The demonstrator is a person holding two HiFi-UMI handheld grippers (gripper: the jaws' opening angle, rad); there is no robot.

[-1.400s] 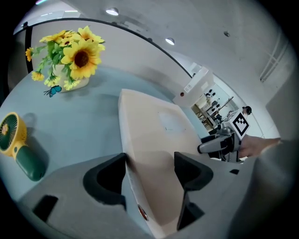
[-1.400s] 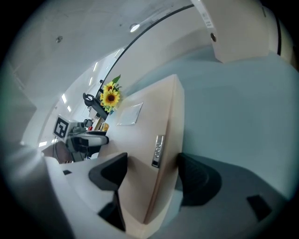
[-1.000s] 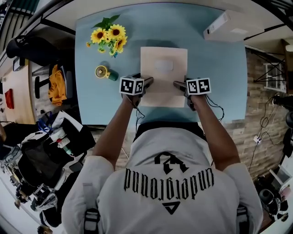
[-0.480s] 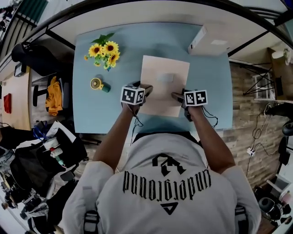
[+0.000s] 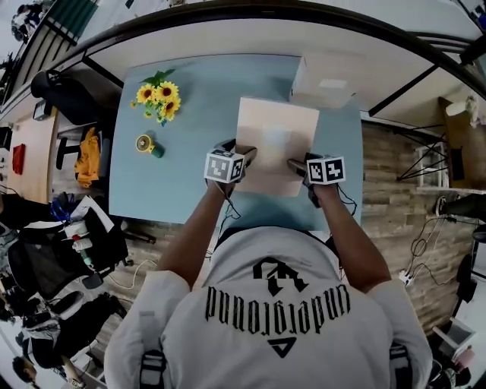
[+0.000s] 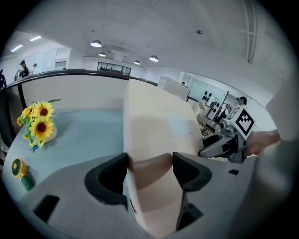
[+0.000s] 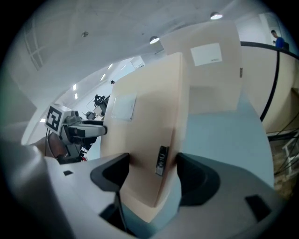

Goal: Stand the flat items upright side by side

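Note:
A flat beige box (image 5: 275,144) with a pale label hangs above the blue table (image 5: 182,182), held at its two near side edges. My left gripper (image 5: 247,153) is shut on its left edge, and its dark pads (image 6: 180,168) press both faces of the box (image 6: 154,126). On the right edge my right gripper (image 5: 295,162) is shut too, the box (image 7: 140,135) filling its jaws. A second pale box (image 5: 323,82) lies at the table's back right, just beyond the held one, and shows behind it in the right gripper view (image 7: 210,65).
A bunch of sunflowers (image 5: 157,99) stands at the back left of the table, with a small yellow and green object (image 5: 147,144) in front of it. A dark rail (image 5: 228,19) runs behind the table. Bags and clutter (image 5: 61,258) lie on the floor at the left.
Both grippers have risen with the beige box and carried it toward the back right, so its far edge now nears the second box. The head view has also shifted.

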